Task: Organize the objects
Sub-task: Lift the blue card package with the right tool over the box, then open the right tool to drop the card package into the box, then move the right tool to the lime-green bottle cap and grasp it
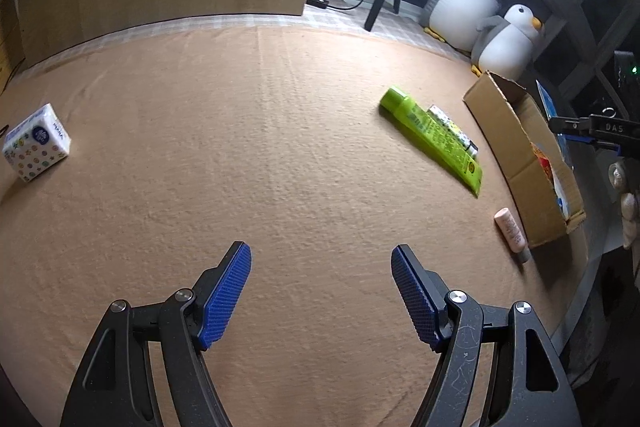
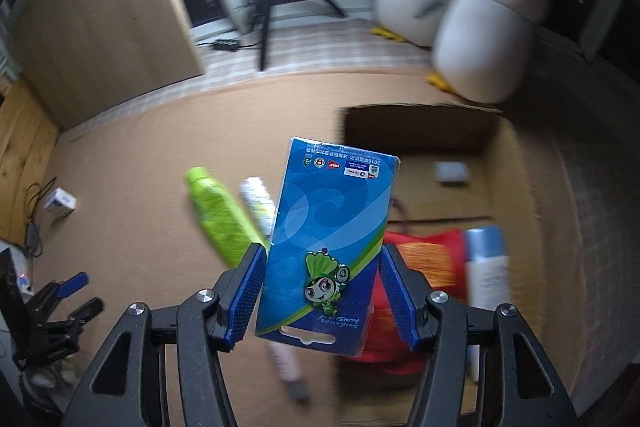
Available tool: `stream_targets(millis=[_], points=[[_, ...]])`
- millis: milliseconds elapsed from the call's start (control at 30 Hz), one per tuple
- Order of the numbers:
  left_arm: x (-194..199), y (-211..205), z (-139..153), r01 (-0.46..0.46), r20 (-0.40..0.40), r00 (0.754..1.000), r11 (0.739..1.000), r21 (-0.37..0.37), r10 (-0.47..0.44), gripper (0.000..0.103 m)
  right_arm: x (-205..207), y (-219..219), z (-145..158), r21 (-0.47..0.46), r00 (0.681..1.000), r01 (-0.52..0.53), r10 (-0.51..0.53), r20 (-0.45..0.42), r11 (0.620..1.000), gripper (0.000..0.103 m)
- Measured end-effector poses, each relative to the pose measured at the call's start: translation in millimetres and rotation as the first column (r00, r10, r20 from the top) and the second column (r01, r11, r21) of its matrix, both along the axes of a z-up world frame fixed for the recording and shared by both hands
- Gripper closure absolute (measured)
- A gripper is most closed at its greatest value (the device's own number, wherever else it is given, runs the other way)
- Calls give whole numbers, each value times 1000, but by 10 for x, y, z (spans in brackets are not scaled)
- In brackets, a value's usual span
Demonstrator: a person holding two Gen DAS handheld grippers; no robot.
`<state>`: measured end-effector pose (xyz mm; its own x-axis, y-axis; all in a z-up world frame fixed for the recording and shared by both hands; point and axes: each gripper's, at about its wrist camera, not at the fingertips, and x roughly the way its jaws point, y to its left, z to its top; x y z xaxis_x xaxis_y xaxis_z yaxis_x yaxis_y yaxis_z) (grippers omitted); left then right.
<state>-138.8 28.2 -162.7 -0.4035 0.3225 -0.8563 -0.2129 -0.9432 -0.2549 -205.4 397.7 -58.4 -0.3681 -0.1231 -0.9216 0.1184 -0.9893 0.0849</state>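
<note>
Left wrist view, left tool (image 1: 321,289) spread over tan carpet (image 1: 240,147), right tool (image 2: 320,291) pinching blue packet (image 2: 328,223)

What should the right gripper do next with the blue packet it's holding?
Probably carry it on over the cardboard box and lower it before letting go. The right gripper is shut on the blue packet, which hangs above the box's near edge, where a red pack already lies. The left gripper is open and empty, clear of the way.
</note>
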Motion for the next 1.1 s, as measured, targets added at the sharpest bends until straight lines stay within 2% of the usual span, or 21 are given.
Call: stream_targets(millis=[267,567,667,733,933,1100], points=[[-20,264,12,33,0,999,999,-10,-33,27,-40,504,-118,13,997,74,-74,15,997,49],[-10,389,2,54,1,999,998,-12,-54,27,-38,693,-185,25,996,89,-90,28,996,48],[-1,383,1,55,-1,998,998,-14,-55,27,-42,720,-202,38,995,94,-95,38,995,41],[4,373,0,54,-1,999,998,-16,-54,27,-38,735,-196,36,994,104,-105,33,994,40],[22,285,-4,39,1,999,999,-18,-39,27,-27,686,-81,-8,994,110,-110,3,994,40],[57,193,-6,29,3,1000,999,-21,-29,27,-11,436,107,-140,997,60,-65,-34,988,40]])
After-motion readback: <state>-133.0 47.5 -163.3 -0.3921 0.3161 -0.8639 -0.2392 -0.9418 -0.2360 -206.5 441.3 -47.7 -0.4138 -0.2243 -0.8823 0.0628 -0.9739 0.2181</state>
